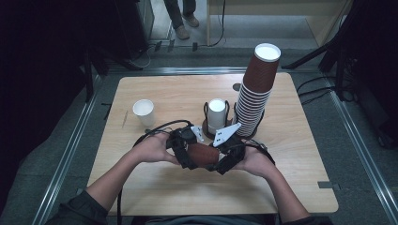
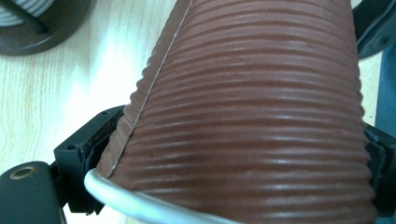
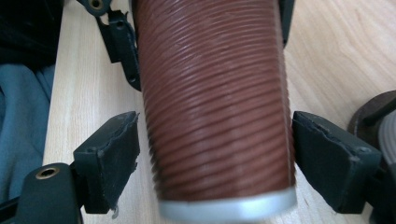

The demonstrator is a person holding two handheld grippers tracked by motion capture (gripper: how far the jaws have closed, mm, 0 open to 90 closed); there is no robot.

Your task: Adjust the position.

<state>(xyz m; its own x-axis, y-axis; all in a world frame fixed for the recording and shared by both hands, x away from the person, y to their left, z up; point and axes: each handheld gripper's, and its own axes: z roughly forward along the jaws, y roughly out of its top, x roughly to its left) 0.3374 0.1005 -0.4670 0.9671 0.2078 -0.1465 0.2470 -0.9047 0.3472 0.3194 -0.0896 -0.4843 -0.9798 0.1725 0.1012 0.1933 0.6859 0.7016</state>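
Observation:
A brown ribbed paper cup point(image 1: 202, 155) lies on its side, held level just above the table between both hands. My left gripper point(image 1: 191, 158) is shut on its wide end; in the left gripper view both black pads point(image 2: 100, 140) press on the cup point(image 2: 252, 107) close to its white rim. My right gripper point(image 1: 221, 161) comes in from the other side. In the right gripper view its jaws stand on either side of the cup's narrow end point(image 3: 215, 102), with a thin gap at each pad point(image 3: 114, 154), so the right gripper point(image 3: 215, 149) is open.
A tall, leaning stack of brown cups point(image 1: 256, 91) stands just behind the grippers. Beside it, a white cup sits in a wire holder point(image 1: 216, 115). Another white cup point(image 1: 143, 112) stands at the left of the wooden table point(image 1: 291, 187). A person's feet point(image 1: 182, 21) are on the floor beyond.

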